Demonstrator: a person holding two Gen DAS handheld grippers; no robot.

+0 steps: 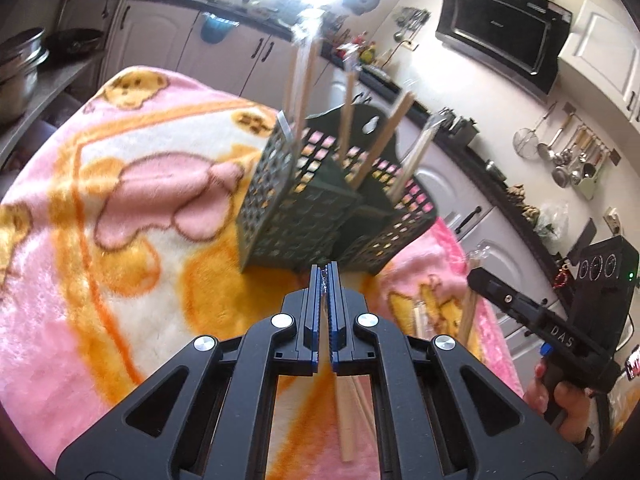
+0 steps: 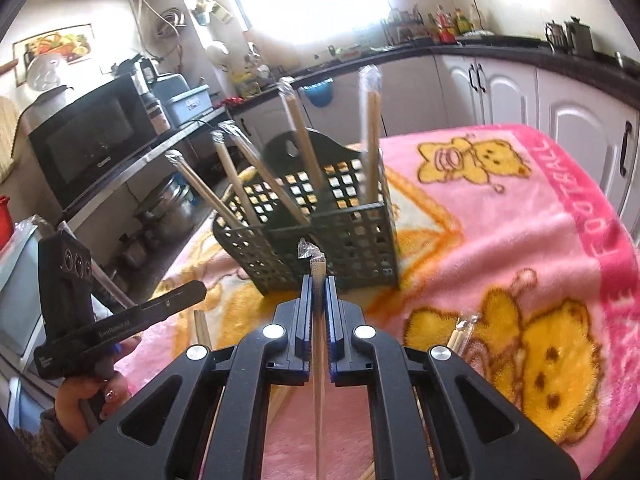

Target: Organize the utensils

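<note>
A dark green perforated utensil holder (image 1: 304, 200) stands on the pink blanket and holds several wrapped chopstick pairs (image 1: 380, 144); it also shows in the right wrist view (image 2: 332, 232). My left gripper (image 1: 325, 276) is shut on a wrapped chopstick pair (image 1: 345, 420) that hangs down below the jaws, just short of the holder. My right gripper (image 2: 318, 284) is shut on a wrapped chopstick pair (image 2: 316, 268), its wrapper tip poking out ahead of the jaws, close to the holder's near wall. Each gripper shows in the other's view, the right (image 1: 492, 286) and the left (image 2: 192, 290).
A pink and orange teddy-bear blanket (image 2: 500, 220) covers the table. More wrapped chopsticks (image 2: 460, 336) lie on it to the right and others (image 1: 468, 316) near the right gripper. Kitchen counters, cabinets (image 2: 500, 92) and a microwave (image 2: 88, 136) surround the table.
</note>
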